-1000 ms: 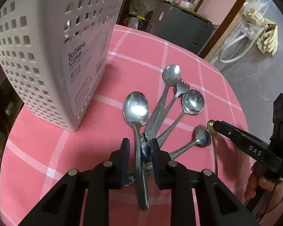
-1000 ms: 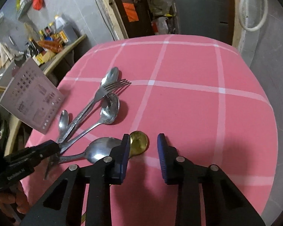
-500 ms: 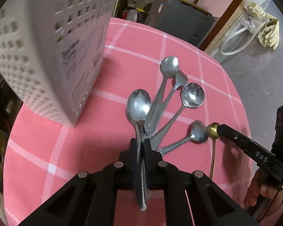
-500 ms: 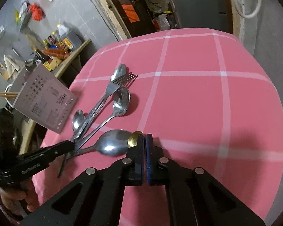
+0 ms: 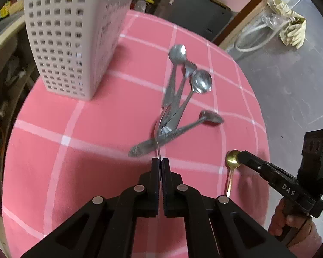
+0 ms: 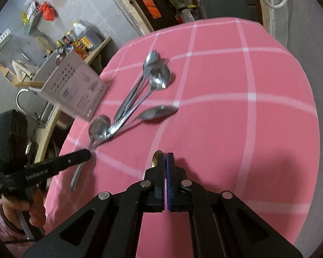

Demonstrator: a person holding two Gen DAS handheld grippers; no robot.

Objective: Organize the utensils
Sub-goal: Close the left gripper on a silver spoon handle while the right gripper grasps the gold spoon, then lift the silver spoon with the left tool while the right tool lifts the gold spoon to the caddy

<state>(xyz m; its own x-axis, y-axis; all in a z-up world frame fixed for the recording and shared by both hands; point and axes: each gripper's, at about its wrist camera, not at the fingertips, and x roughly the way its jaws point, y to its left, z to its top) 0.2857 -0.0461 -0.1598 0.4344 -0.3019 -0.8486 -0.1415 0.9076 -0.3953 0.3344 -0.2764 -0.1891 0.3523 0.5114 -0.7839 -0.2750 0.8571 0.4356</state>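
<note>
My left gripper [image 5: 161,161] is shut on the handle of a large steel spoon [image 6: 99,126], which shows edge-on in the left wrist view. Seen from the right wrist, its bowl sticks out past the left gripper [image 6: 87,153], just off the cloth. My right gripper [image 6: 165,157] is shut on a small gold spoon [image 5: 232,161], pinched at the bowl with the handle hanging toward me. A pile of steel spoons and a fork [image 5: 178,99] lies on the pink checked tablecloth [image 5: 97,129] ahead of both grippers. The white perforated utensil holder [image 5: 75,43] stands upright at the far left.
The round table drops off at its right edge [image 5: 262,129] to a grey floor with a hose and gloves [image 5: 290,28]. A dark cabinet [image 5: 193,6] stands behind the table. A cluttered shelf [image 6: 75,40] is beyond the holder. A hand [image 5: 290,225] grips the right tool.
Both grippers went from open to shut, the left on the large spoon, the right on the gold spoon. Both pulled back from the pile, and the loose utensils shifted.
</note>
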